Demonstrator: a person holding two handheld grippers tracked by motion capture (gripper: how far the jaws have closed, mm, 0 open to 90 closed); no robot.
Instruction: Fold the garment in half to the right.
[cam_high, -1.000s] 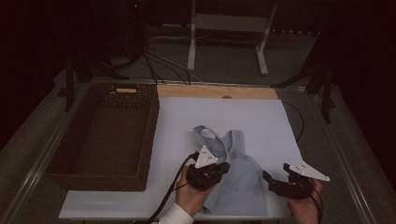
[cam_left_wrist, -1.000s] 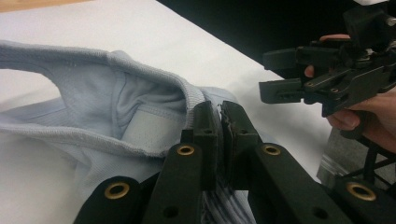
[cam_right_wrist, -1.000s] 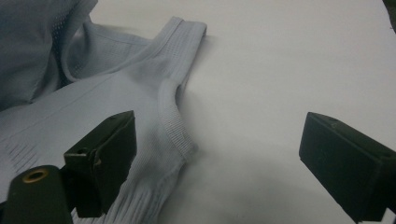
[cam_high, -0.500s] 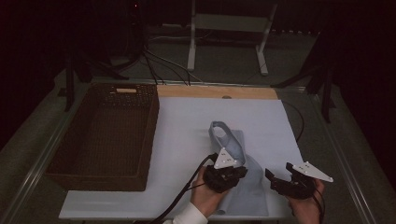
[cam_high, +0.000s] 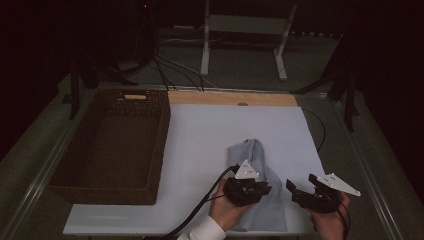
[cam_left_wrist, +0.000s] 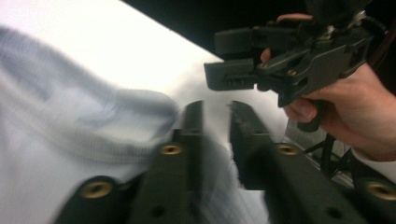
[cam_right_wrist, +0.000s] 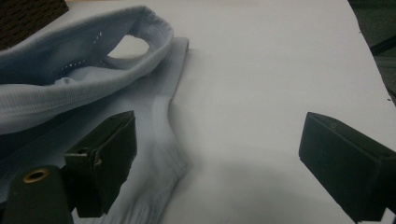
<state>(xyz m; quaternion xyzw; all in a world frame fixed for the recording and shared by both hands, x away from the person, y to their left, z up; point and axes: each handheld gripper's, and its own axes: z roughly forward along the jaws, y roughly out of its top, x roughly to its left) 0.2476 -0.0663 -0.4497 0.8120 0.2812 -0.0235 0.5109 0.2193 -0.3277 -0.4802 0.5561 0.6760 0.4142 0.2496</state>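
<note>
A light blue cloth (cam_high: 252, 170) lies folded on the white tabletop (cam_high: 210, 135), near the front edge and to the right of the brown basket (cam_high: 112, 142). The left tongs (cam_high: 248, 190) rest over the cloth with their jaws a little apart, holding nothing. The right tongs (cam_high: 306, 192) are spread wide just right of it.

Pale blue garment (cam_high: 260, 172), brown basket (cam_high: 112, 142)
</note>
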